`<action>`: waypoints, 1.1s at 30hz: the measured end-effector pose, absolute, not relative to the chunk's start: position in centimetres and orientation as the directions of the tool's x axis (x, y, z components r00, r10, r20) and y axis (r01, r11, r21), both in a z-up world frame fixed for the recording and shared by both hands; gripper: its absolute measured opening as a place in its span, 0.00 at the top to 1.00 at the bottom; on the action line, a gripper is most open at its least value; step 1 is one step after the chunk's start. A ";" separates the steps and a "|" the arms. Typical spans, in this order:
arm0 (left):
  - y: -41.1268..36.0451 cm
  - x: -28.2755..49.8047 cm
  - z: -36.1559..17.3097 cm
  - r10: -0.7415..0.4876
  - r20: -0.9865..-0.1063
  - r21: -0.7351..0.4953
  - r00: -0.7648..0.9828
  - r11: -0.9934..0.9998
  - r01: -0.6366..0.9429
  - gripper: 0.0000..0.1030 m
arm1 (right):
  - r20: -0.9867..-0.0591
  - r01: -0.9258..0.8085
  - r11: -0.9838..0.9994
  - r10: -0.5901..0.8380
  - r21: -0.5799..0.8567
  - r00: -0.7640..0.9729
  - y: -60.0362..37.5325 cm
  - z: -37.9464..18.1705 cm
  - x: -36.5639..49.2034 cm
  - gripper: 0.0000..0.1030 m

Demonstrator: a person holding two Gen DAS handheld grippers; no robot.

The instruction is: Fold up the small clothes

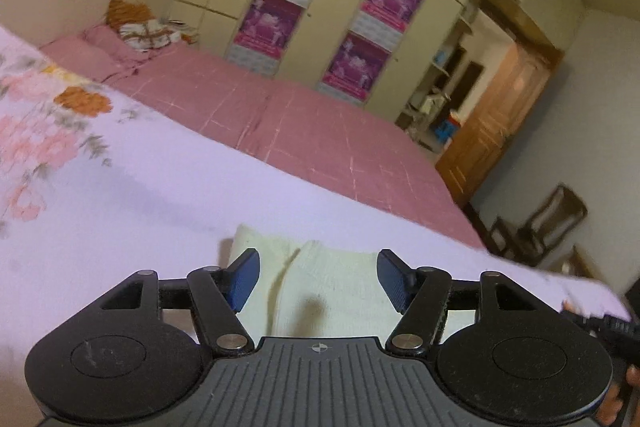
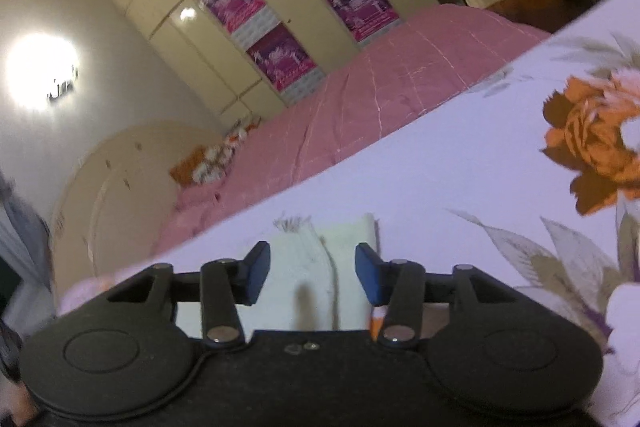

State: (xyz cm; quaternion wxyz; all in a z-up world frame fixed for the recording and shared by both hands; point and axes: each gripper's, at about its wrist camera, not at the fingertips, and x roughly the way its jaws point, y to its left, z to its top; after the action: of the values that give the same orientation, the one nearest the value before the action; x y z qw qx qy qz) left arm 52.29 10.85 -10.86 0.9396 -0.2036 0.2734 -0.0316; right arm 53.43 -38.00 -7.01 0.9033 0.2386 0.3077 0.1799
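Floral sheet [image 1: 120,195]: cream garment [image 1: 332,287] between both grippers' jaws, apart, unclamped.

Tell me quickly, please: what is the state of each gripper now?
Left gripper: open, holding nothing, over the cream knitted garment.
Right gripper: open, holding nothing, over the same garment.

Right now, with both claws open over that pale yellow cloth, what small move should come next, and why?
Probably lift both grippers back. The left gripper and right gripper stand open, pads clear of the pale cream knitted garment, which lies flat and looks already folded on the lilac floral sheet. Backing off would show whether another fold is needed.
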 end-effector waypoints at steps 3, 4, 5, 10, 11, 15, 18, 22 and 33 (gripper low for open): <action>10.0 53.2 -11.0 -0.165 -0.551 -0.319 0.818 0.947 -0.024 0.40 | -0.492 -0.212 0.852 0.460 0.478 0.739 -36.7 -6.6 53.6 0.60; 9.7 53.7 -11.2 -0.165 -0.581 -0.290 0.797 0.957 -0.013 0.44 | -0.502 -0.226 0.865 0.452 0.447 0.738 -36.1 -6.5 53.7 0.60; 9.2 53.9 -11.4 -0.156 -0.608 -0.259 0.779 0.966 -0.009 0.48 | -0.513 -0.238 0.878 0.442 0.414 0.736 -35.4 -6.4 54.0 0.60; 7.9 53.9 -11.3 -0.125 -0.629 -0.192 0.768 0.981 0.002 0.97 | -0.589 -0.294 0.923 0.385 0.248 0.711 -31.7 -6.5 54.8 0.74; 7.9 53.5 -11.0 -0.116 -0.612 -0.195 0.783 0.981 -0.008 0.97 | -0.590 -0.306 0.928 0.371 0.212 0.717 -31.2 -6.4 54.6 0.83; 7.4 50.9 -9.2 -0.090 -0.450 -0.194 0.889 0.981 0.000 0.98 | -0.498 -0.309 0.936 0.352 0.170 0.793 -31.0 -4.7 53.3 0.96; 7.3 51.0 -9.6 -0.046 -0.460 -0.174 0.887 0.984 -0.040 0.98 | -0.465 -0.301 0.940 0.342 0.162 0.816 -30.9 -4.4 53.5 0.96; 7.1 52.0 -11.7 -0.017 -0.557 -0.145 0.831 0.986 -0.078 0.97 | -0.546 -0.222 0.961 0.277 0.165 0.791 -31.5 -6.4 55.2 0.97; -2.8 49.7 -8.7 -0.111 -0.519 -0.029 0.848 0.993 0.112 0.31 | -0.524 -0.355 0.929 0.355 0.105 0.774 -24.7 -4.1 54.2 0.63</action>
State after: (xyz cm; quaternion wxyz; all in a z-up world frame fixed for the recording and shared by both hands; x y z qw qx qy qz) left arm 49.71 -2.82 -8.68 0.9611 0.0012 0.2699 -0.0582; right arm 54.17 -24.68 -4.11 0.9419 0.0002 0.2781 0.1884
